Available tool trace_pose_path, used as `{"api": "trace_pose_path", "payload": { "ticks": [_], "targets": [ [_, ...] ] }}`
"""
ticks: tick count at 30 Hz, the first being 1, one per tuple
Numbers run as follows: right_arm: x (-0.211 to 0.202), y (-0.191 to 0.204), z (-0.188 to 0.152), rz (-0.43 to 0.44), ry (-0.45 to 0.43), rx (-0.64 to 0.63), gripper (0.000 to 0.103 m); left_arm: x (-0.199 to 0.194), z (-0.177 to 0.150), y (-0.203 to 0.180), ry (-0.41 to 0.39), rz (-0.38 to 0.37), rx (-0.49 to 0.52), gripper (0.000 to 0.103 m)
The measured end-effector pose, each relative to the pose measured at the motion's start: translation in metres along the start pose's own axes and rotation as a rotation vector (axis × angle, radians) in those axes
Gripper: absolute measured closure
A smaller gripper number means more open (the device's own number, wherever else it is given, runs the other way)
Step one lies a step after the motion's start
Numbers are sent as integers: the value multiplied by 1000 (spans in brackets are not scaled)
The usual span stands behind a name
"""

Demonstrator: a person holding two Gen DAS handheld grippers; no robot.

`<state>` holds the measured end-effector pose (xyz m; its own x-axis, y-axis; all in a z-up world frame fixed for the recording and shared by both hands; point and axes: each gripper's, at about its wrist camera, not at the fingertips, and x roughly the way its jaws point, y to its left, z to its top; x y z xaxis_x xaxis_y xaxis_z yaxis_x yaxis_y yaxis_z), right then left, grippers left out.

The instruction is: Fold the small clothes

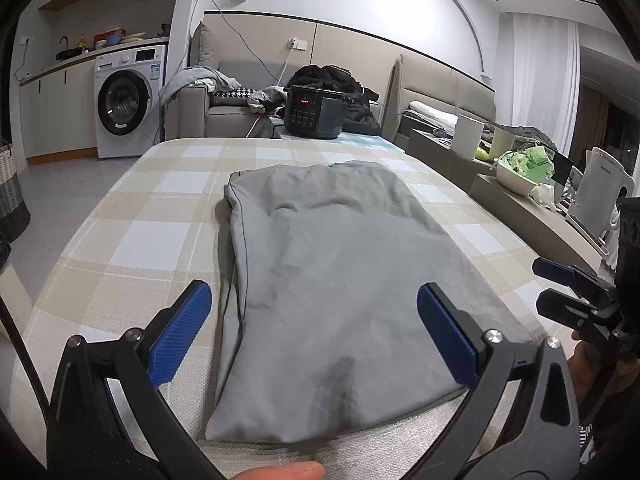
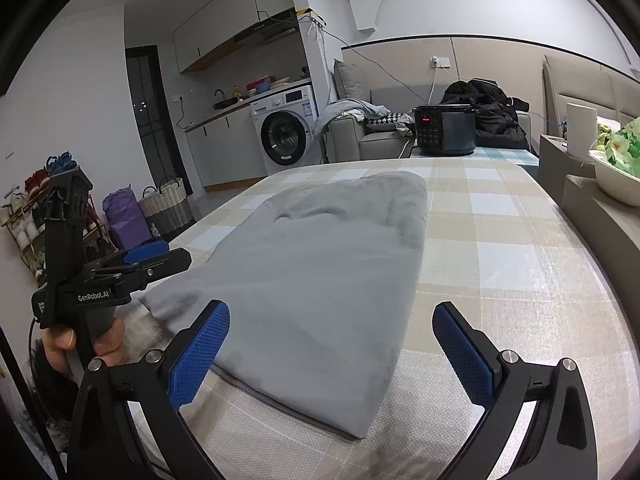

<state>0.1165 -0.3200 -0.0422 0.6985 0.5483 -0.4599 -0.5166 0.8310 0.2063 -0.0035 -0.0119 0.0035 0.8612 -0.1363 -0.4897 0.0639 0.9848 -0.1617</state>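
A grey garment (image 1: 332, 276) lies folded lengthwise into a long strip on the checked tablecloth (image 1: 132, 224), its near hem toward me. My left gripper (image 1: 314, 316) hovers open above the near end, blue pads spread wide and nothing between them. In the right wrist view the same garment (image 2: 320, 264) stretches away, and my right gripper (image 2: 332, 344) is open over its near right corner, holding nothing. The left gripper (image 2: 132, 264) shows there at the left edge, held by a hand. The right gripper (image 1: 568, 280) appears at the far right of the left wrist view.
A dark rice cooker (image 1: 314, 112) stands at the table's far end. A low ledge on the right holds a white bowl (image 2: 616, 180), a white cup (image 1: 466, 136) and a kettle (image 1: 600, 192). A washing machine (image 1: 128, 100), sofa and baskets (image 2: 168, 204) lie beyond.
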Motion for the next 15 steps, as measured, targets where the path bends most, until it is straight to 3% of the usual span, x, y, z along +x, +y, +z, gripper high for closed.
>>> {"api": "trace_pose_path", "payload": {
  "ticks": [15],
  "targets": [
    [3, -2, 0, 2, 9, 6, 0, 7, -2, 4, 12, -4, -15, 1]
  ]
}}
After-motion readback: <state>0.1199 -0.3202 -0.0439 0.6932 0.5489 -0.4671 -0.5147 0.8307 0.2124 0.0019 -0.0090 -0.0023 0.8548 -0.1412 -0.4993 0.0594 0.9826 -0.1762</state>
